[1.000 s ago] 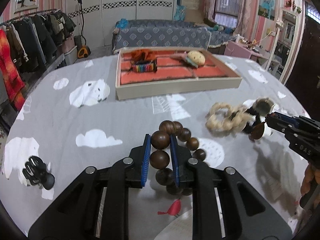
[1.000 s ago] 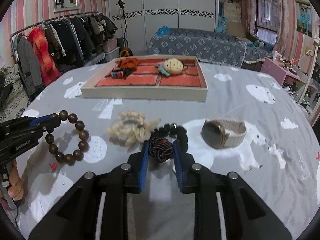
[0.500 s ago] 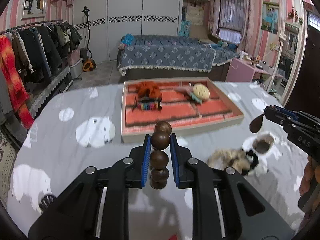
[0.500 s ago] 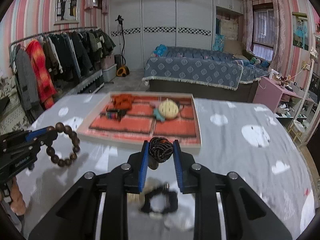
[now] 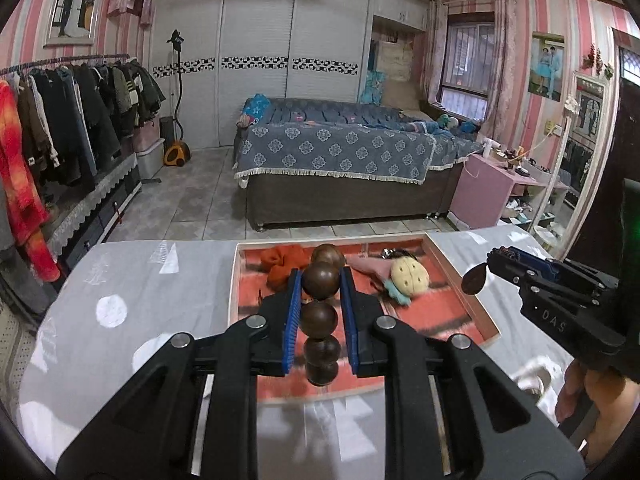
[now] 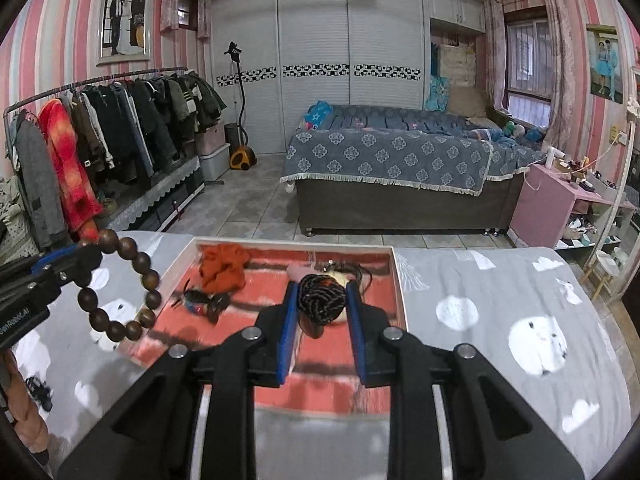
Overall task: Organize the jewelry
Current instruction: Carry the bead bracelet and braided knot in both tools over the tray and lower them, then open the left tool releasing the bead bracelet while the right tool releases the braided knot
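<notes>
Dangling between the blue pads of the left gripper [image 5: 319,300], a bracelet of dark brown wooden beads [image 5: 320,308] is held above the red-lined, cream-framed tray [image 5: 486,326]. At three o'clock, a black braided cord bracelet [image 6: 322,300] is clamped in the right gripper [image 6: 322,312]. Each piece is best lowered into a bare compartment, well clear of the orange scrunchie [image 6: 222,268], before release.

hand-held grippers [image 5: 319,292] 2 | bead bracelet [image 6: 120,284] 1 | braided tie [image 6: 321,300] 1 | tray [image 6: 400,292] 1
</notes>
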A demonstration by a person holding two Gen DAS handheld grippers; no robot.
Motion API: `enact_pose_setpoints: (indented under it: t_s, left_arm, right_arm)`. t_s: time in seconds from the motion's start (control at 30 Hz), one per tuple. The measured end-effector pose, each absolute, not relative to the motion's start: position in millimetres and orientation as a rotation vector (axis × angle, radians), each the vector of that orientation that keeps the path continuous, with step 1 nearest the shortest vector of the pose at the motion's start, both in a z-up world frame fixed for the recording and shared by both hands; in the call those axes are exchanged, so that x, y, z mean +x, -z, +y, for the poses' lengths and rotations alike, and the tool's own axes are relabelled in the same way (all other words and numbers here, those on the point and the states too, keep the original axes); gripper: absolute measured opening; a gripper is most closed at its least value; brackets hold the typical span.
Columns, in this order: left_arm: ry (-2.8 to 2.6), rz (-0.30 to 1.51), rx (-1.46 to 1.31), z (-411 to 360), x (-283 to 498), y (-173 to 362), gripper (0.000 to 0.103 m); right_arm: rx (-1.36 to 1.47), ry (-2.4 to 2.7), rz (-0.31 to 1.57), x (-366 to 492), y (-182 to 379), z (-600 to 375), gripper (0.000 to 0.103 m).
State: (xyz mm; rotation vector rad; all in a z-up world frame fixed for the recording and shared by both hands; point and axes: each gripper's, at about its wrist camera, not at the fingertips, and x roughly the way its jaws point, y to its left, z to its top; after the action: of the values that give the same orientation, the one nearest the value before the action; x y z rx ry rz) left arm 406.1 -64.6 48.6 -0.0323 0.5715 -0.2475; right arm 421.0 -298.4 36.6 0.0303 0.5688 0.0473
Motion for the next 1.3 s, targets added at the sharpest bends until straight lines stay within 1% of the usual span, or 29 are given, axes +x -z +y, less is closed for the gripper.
enact_pose_setpoints:
  t_s: [0.17,0.33,0.6,0.73,1.3]
  left_arm:
    - [0.240,0.596,-0.045,-67,444,-28,0.018]
    - [0.217,0.652,-0.035,-66,472,3,0.018]
    - [0.160,0.672,0.010,-62,485,34,0.018]
    - [0.133,0.662,0.043,-62,485,41,0.018]
    - [0.107,0.741,0.039,-54,502,66,0.018]
  right_arm:
    - [0.031,-0.035,0.591,451,-18,-304,0.024]
    - [0.028,-0.030,0.630,464,5,-306,0.024]
    - [0.017,0.006,0.678,473,32,-310,0.024]
    - [0.012,0.025,0.711,477,40,-311,0.024]
    - [0.012,0.085,0.831,485,64,-319,0.024]
